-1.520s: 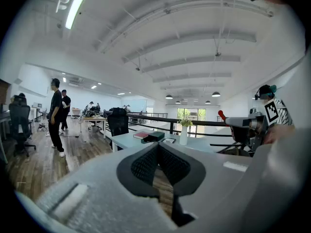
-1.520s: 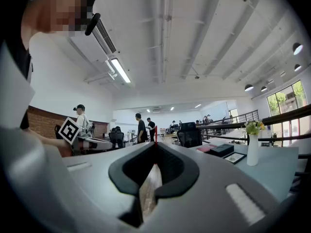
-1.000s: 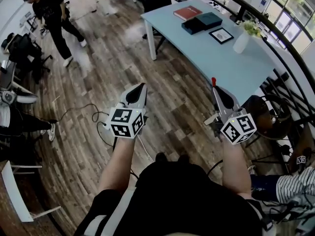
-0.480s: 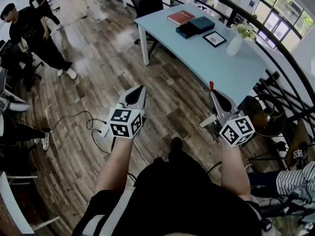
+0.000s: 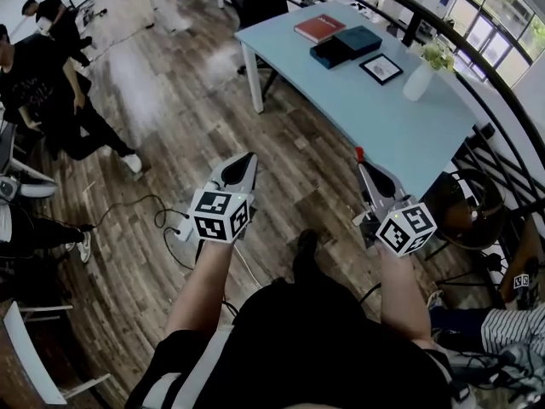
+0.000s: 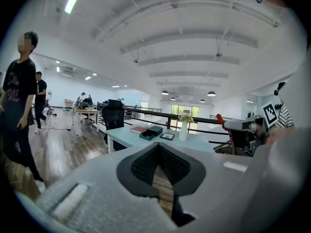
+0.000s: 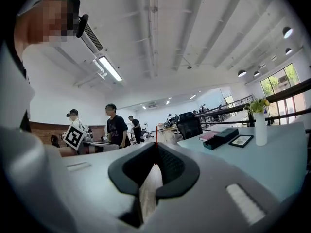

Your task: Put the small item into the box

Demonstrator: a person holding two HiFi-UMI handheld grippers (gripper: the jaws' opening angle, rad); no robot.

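Fingers of our left gripper (image 5: pixel 247 158) meet on nothing; our right gripper's (image 5: pixel 361 164) pinch a small red item (image 5: pixel 358 152) near the table (image 5: pixel 383 118) edge.

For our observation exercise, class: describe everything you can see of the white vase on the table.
The vase is white and smooth, perhaps ceramic, and tall and narrow. It holds a small bunch of green stems with pale yellowish blooms that spread above its mouth. It stands upright on the light blue table, near one long edge. It is next to a black-framed picture that lies flat, and apart from it. Only the table touches it.
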